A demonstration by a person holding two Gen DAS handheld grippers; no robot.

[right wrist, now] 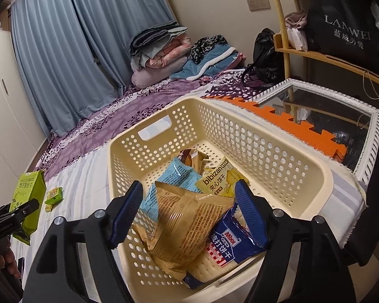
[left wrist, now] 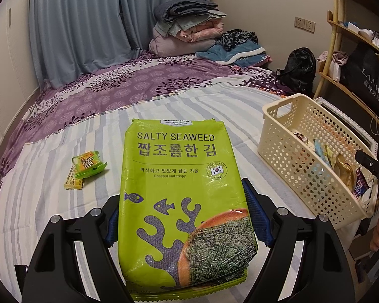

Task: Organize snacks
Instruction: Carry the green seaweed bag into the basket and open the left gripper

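Observation:
A big green salty seaweed pack [left wrist: 182, 176] sits between the blue pads of my left gripper [left wrist: 182, 202], which is shut on its two long sides. The right wrist view shows the same pack [right wrist: 25, 192] held above the striped sheet at the far left. My right gripper [right wrist: 189, 189] hangs open over the cream perforated basket [right wrist: 265, 151]. Below its fingers a tan snack pack [right wrist: 184, 224] lies loose on a blue cracker pack [right wrist: 230, 242], a light blue pack [right wrist: 174, 176] and a yellow biscuit pack [right wrist: 217, 181].
A small green snack [left wrist: 89, 168] and a yellow one [left wrist: 73, 181] lie on the striped sheet left of the seaweed pack. The basket [left wrist: 290, 156] stands at the bed's right edge. Folded bedding [left wrist: 189, 32], a black bag [left wrist: 298, 68] and a wooden shelf [left wrist: 341, 50] are behind.

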